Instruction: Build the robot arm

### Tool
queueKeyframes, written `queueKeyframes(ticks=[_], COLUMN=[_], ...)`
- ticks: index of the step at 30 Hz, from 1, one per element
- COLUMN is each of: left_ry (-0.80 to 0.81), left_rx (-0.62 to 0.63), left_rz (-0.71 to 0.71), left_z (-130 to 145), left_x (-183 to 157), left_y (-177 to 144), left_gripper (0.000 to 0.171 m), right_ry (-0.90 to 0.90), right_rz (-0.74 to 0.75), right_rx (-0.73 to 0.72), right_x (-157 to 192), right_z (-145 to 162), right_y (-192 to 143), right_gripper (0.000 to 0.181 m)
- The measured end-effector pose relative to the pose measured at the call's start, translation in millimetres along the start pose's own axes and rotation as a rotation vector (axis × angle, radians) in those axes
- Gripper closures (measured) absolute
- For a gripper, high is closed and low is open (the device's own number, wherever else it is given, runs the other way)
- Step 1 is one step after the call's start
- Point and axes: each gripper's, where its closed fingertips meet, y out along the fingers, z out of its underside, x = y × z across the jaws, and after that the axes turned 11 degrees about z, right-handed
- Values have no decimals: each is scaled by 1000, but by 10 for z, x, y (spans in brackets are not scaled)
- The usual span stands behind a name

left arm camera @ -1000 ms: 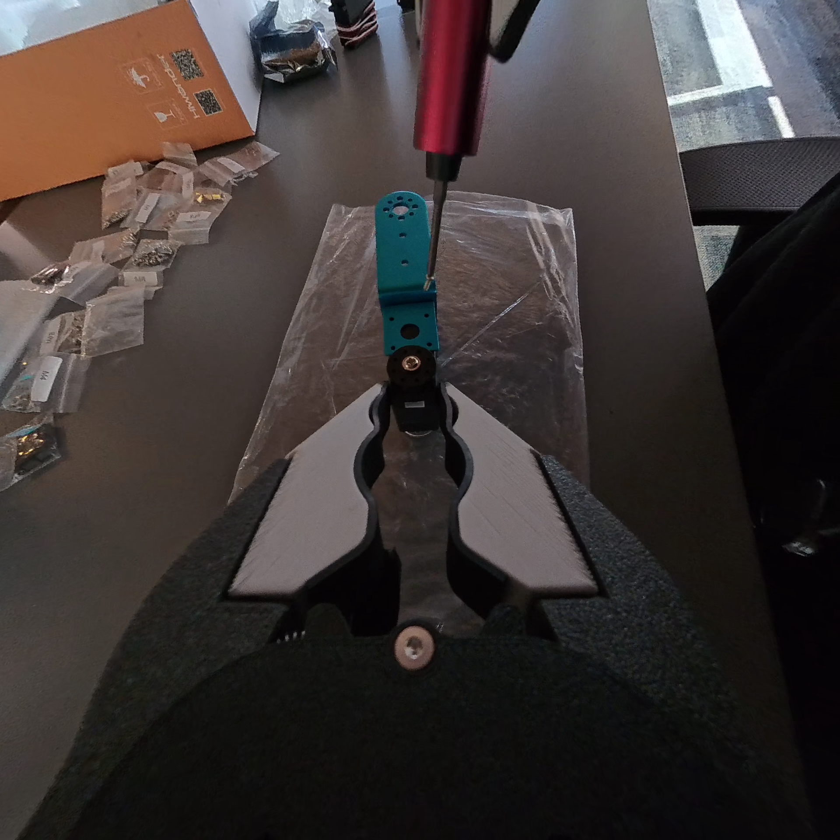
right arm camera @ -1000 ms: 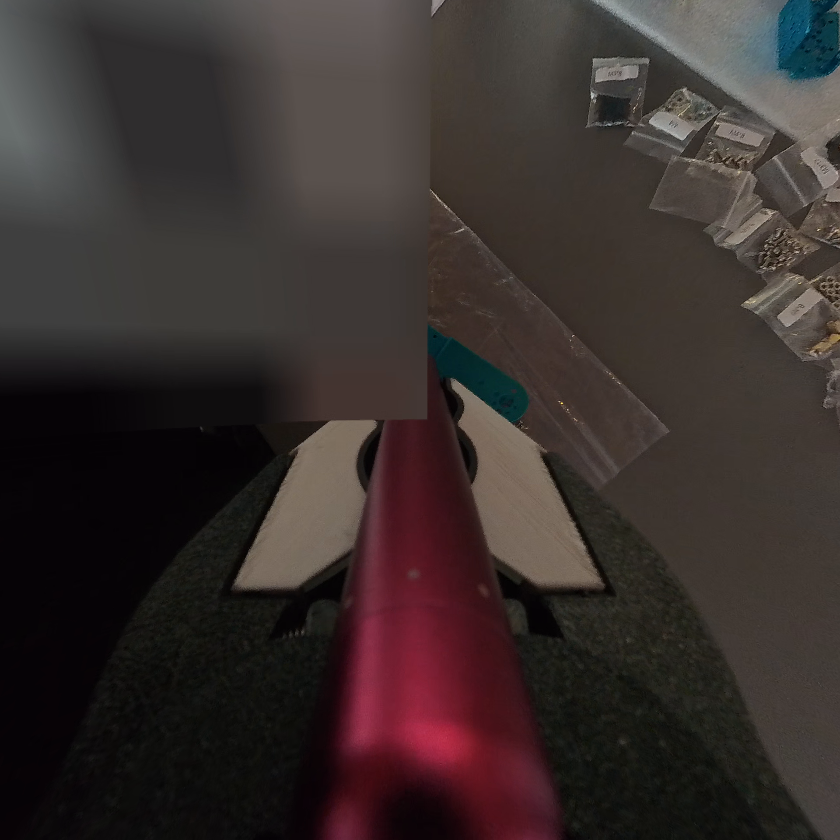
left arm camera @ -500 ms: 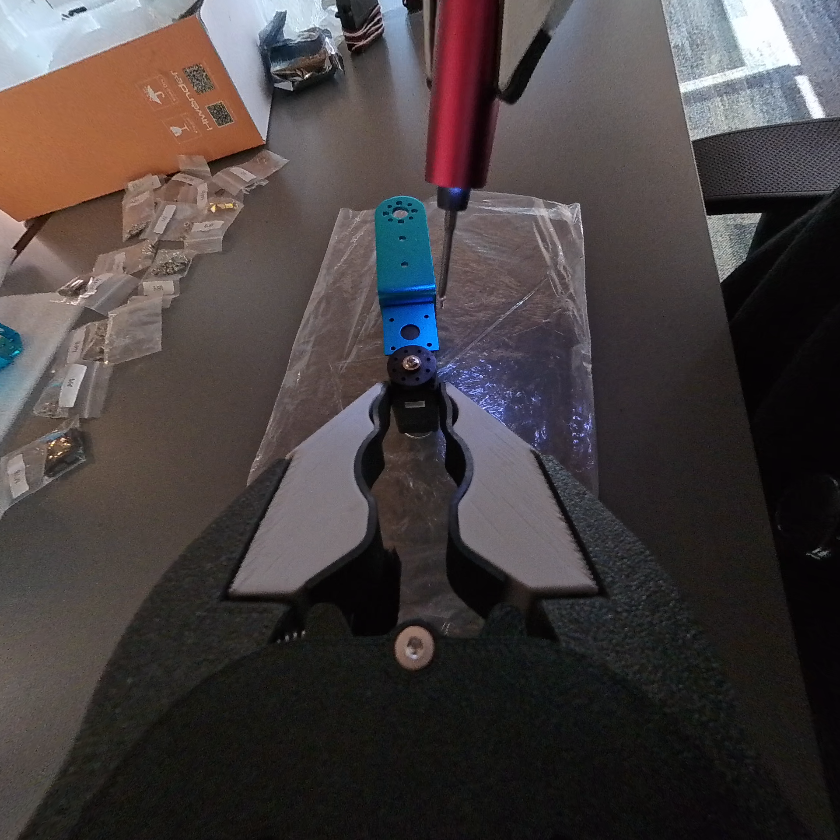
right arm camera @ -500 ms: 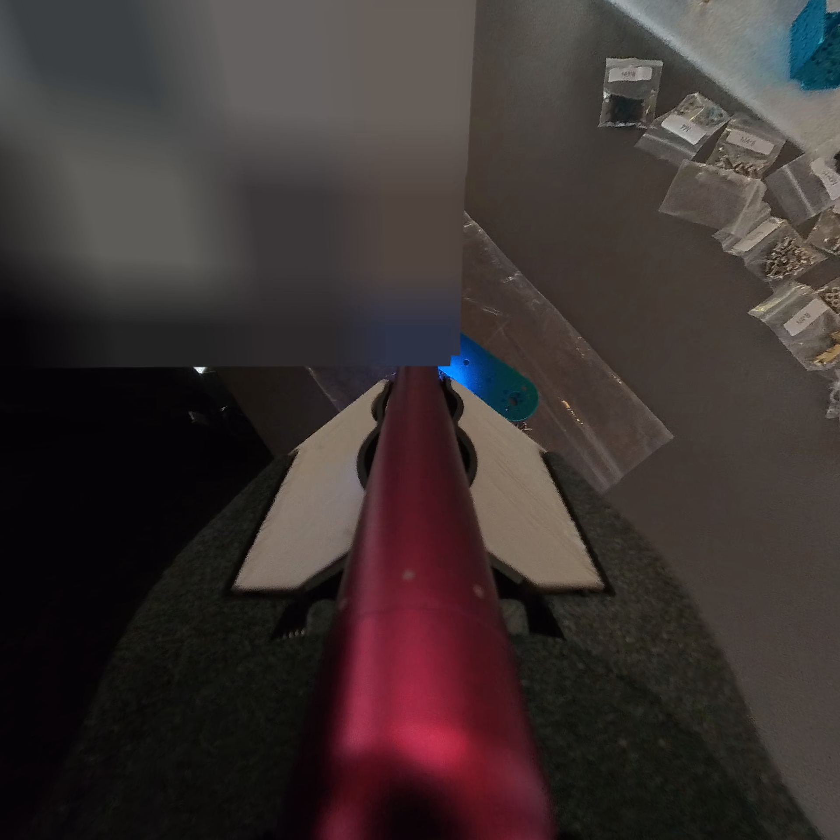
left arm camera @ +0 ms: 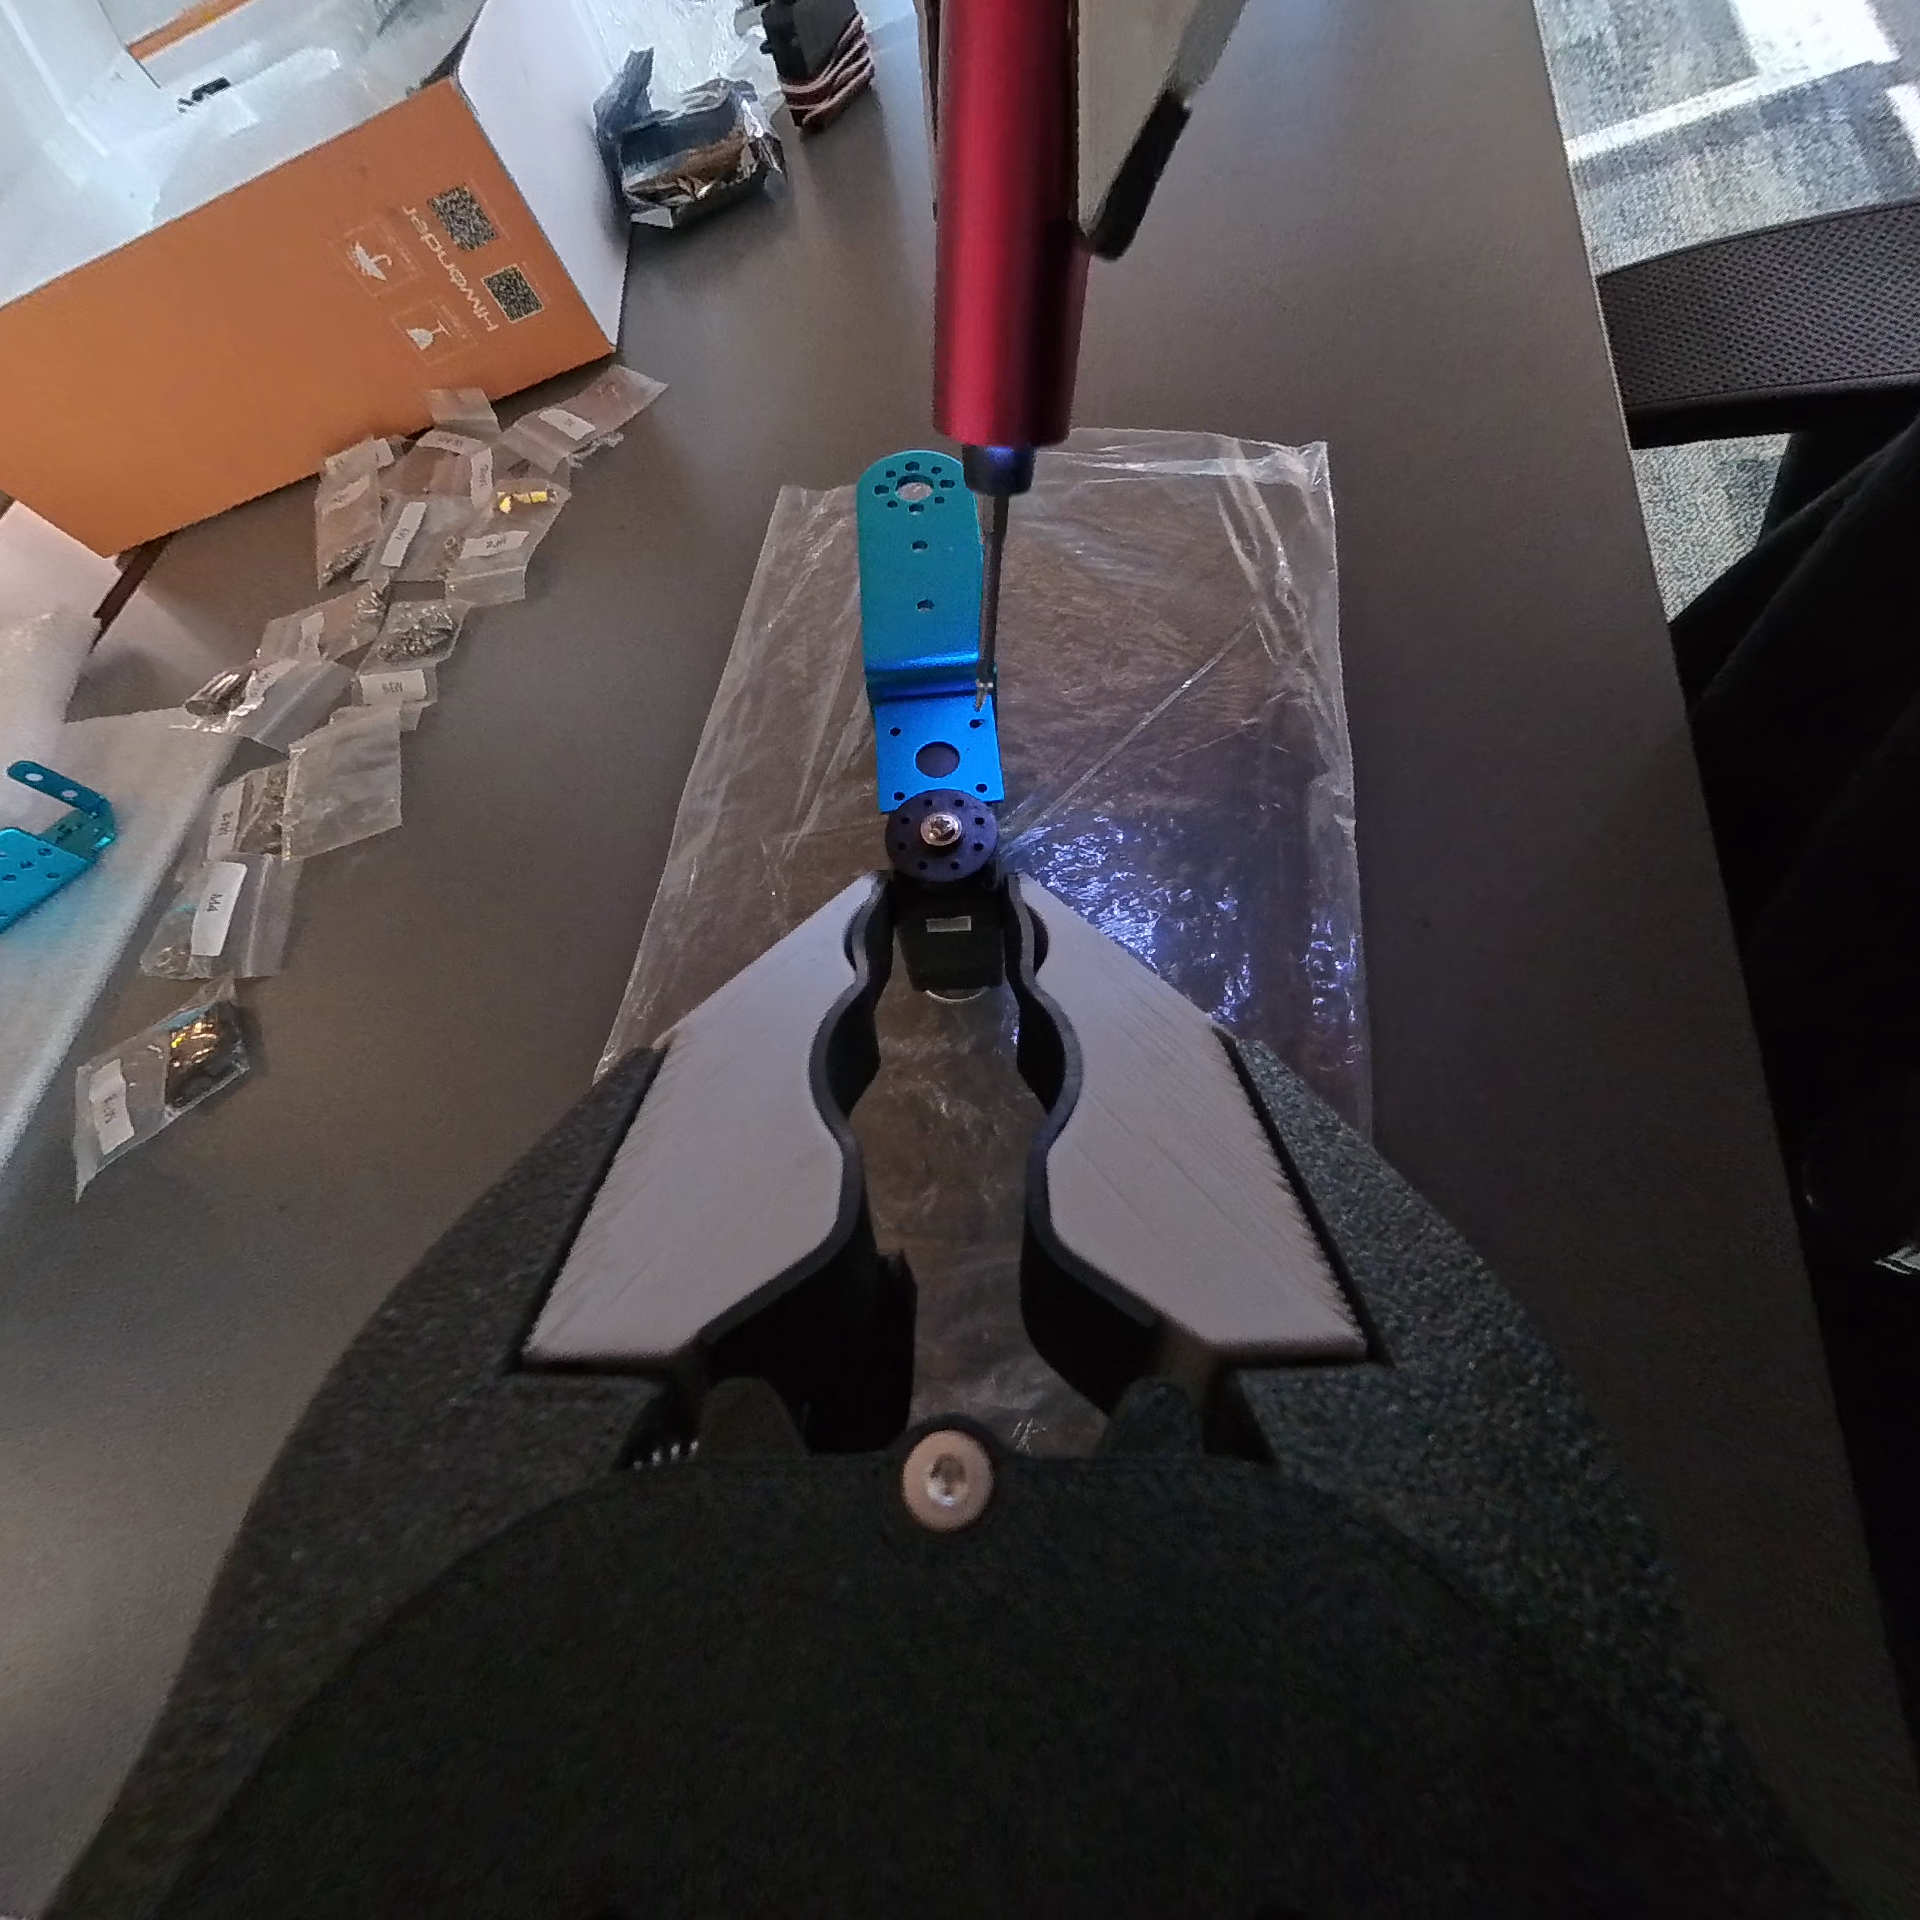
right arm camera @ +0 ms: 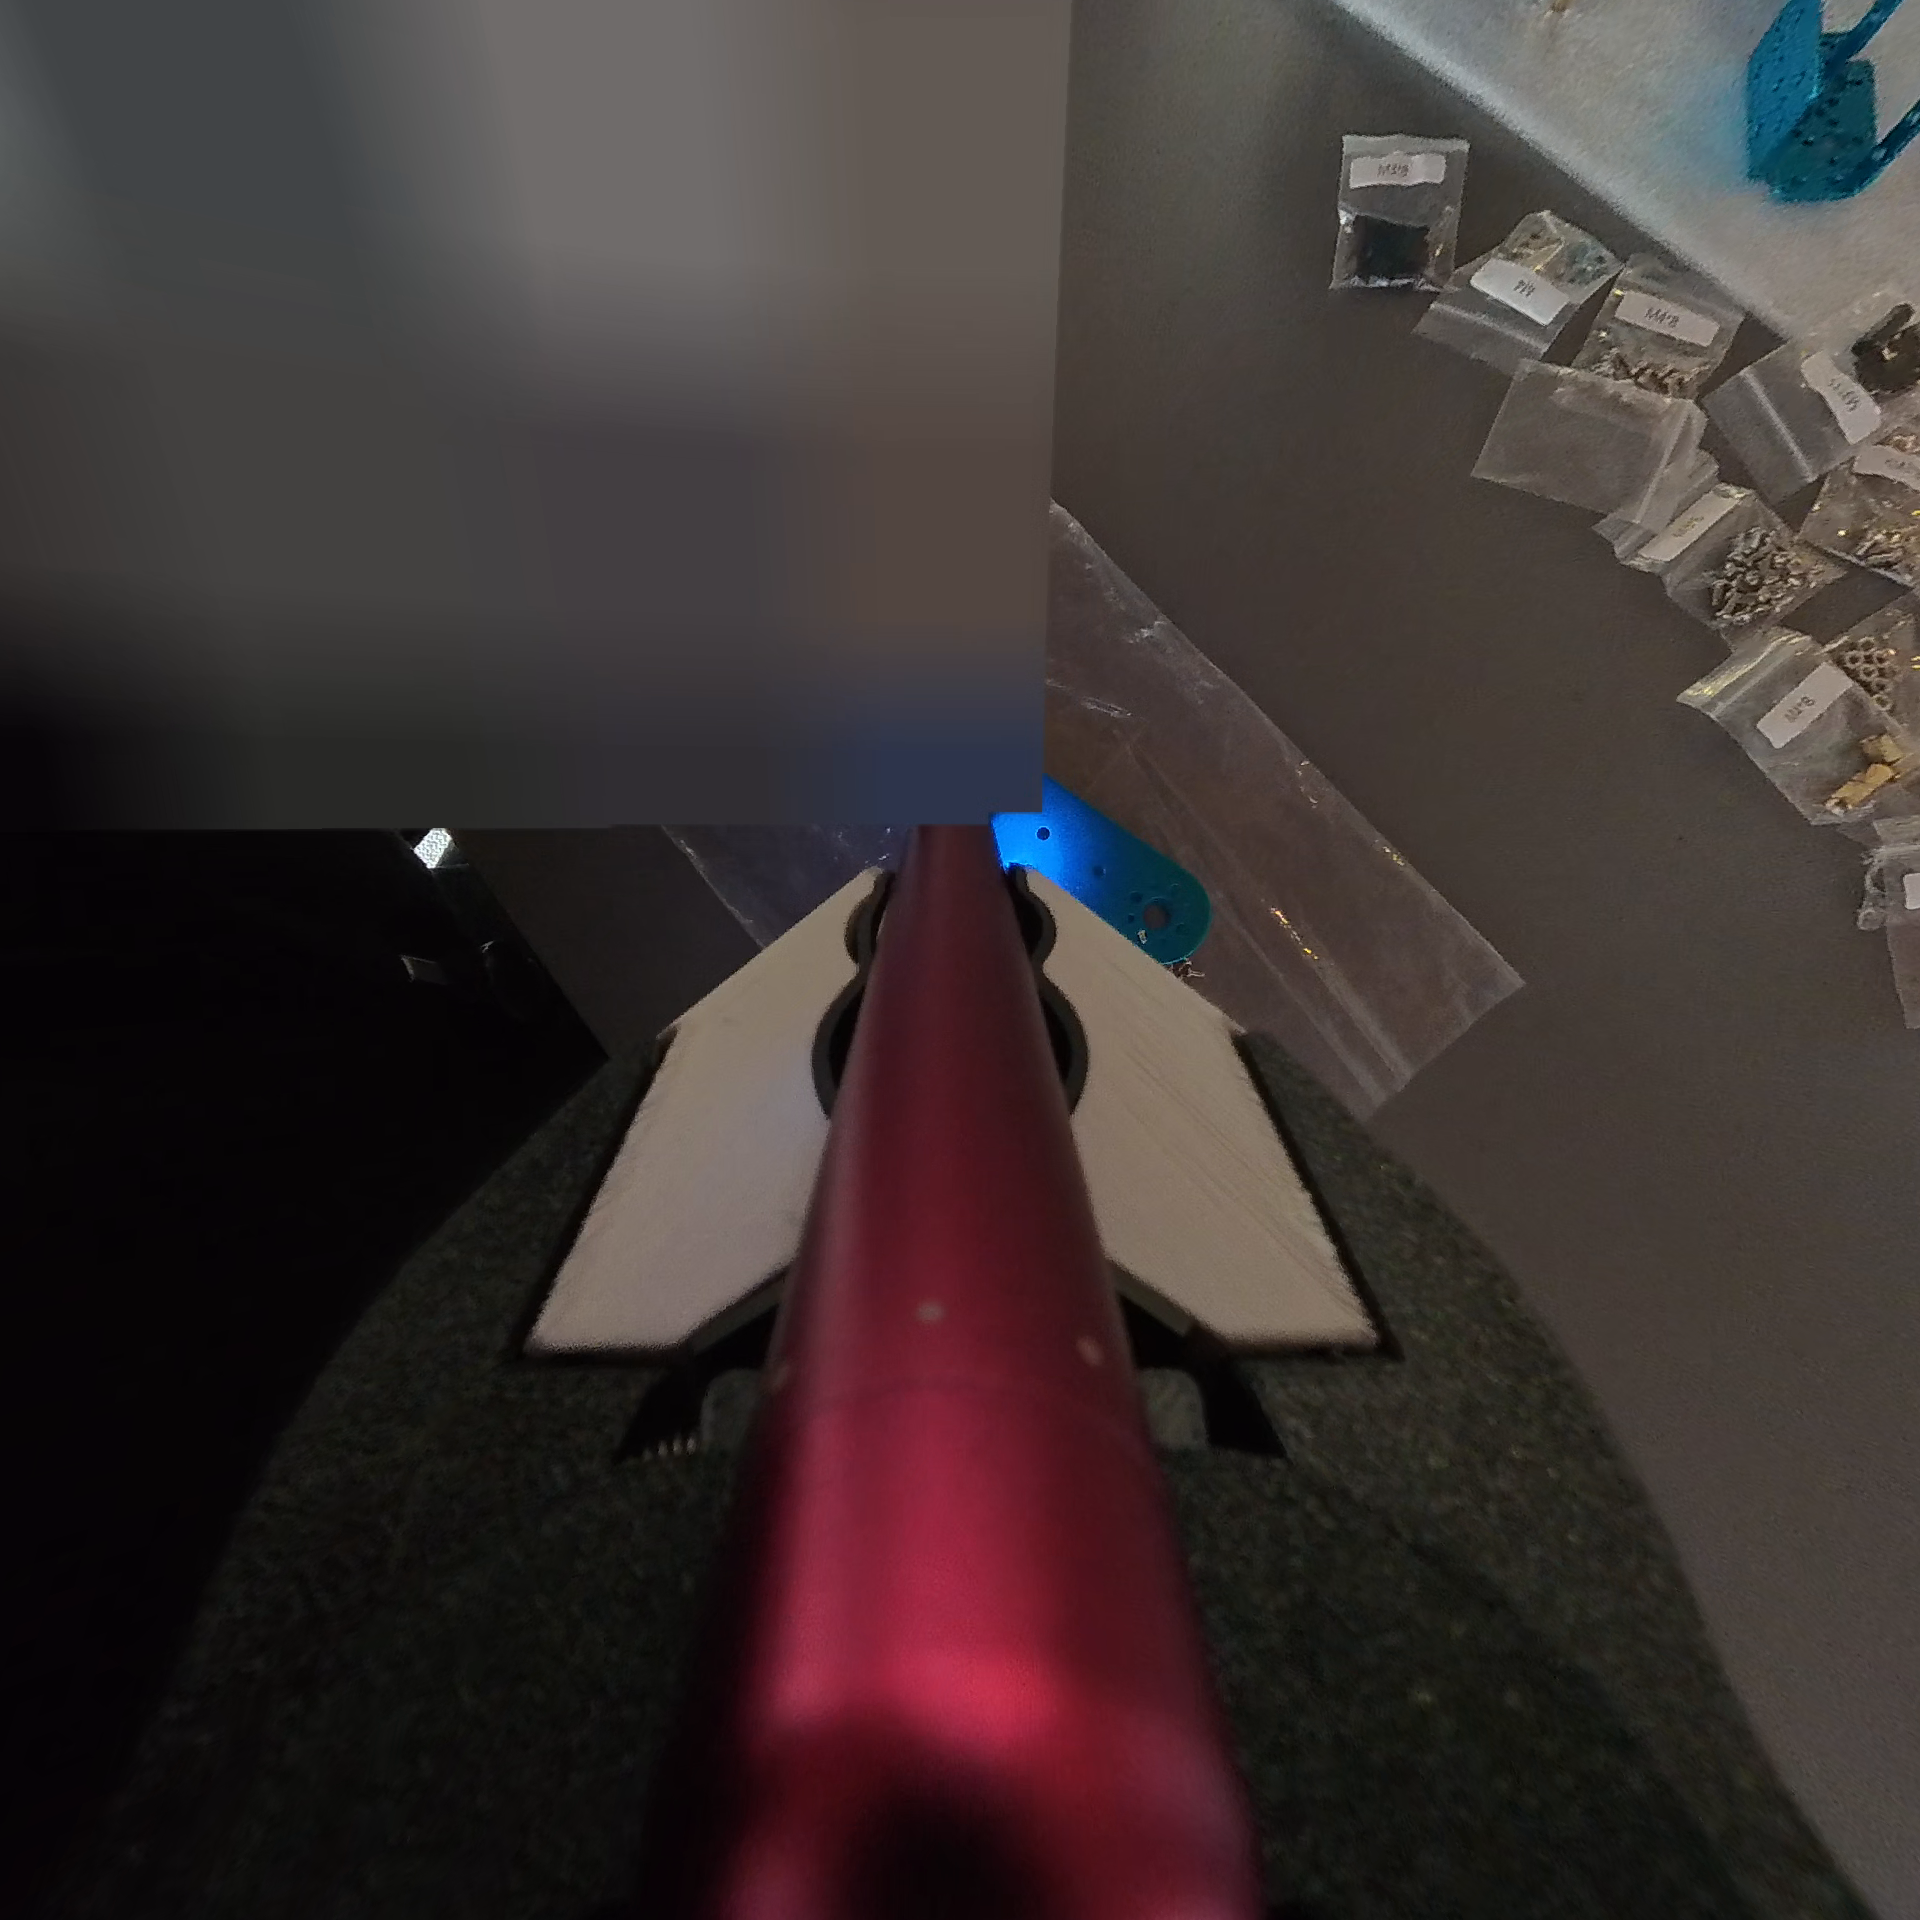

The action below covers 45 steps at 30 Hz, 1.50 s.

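Left wrist view: left gripper [left arm camera: 940, 883] clamped by its fingertips on a small black servo [left arm camera: 948, 940], round horn disc [left arm camera: 940, 831] with centre screw facing up.
Bracket: blue metal bracket [left arm camera: 920, 582] just beyond the horn, lower flange touching or just over it, cannot tell which; long arm running away toward the far edge of the desk [left arm camera: 1455, 520].
Underlay: clear plastic bag [left arm camera: 1174, 727] flat on the desk, mid-width, under servo and bracket.
Right wrist view: right gripper [right arm camera: 951, 883] closed around a red screwdriver [right arm camera: 935, 1351], barrel lying along the slot between the fingers; tip hidden behind the blurred patch.
Bit: thin bit [left arm camera: 989, 603] pointing steeply down, tip at the right end of the bracket's bend, at or on a small screw there; seating too small to tell.
Light: bluish glow on the bracket and on the bag to its right.
Left side of desk: orange box [left arm camera: 260, 312] toward the far-left corner, small hardware bags [left arm camera: 416, 551] scattered nearer, second blue bracket [left arm camera: 42, 842] at the left edge.
Right edge: dark chair [left arm camera: 1766, 301] beside the desk.
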Motion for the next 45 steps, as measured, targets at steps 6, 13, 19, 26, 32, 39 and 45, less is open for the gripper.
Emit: queueKeyframes(ticks=[6,13,19,26,32,39,45], left_ry=[10,25,32,15,-143,-164,-136], left_rx=[3,9,11,14,-17,-24,-20], left_rz=[-5,-11,-12,-4,96,106,46], left_z=[-2,-8,-9,8,30,9,-3], left_x=[-6,-15,-21,-19,-62,-91,-52], left_y=[-4,-6,-5,-2,10,30,28], left_gripper=[152,152,151,151,152,152,152], right_ry=[-3,-10,-23,-31,-16,-46,-44], right_rz=[-4,6,12,21,9,17,4], right_rx=[7,14,22,11,-41,-75,-104], right_x=[19,10,17,10,9,1,-50], right_z=[9,20,26,1,-41,-71,-69], right_y=[14,10,20,-3,-33,-99,-93], right_gripper=[158,159,159,159,159,159,159])
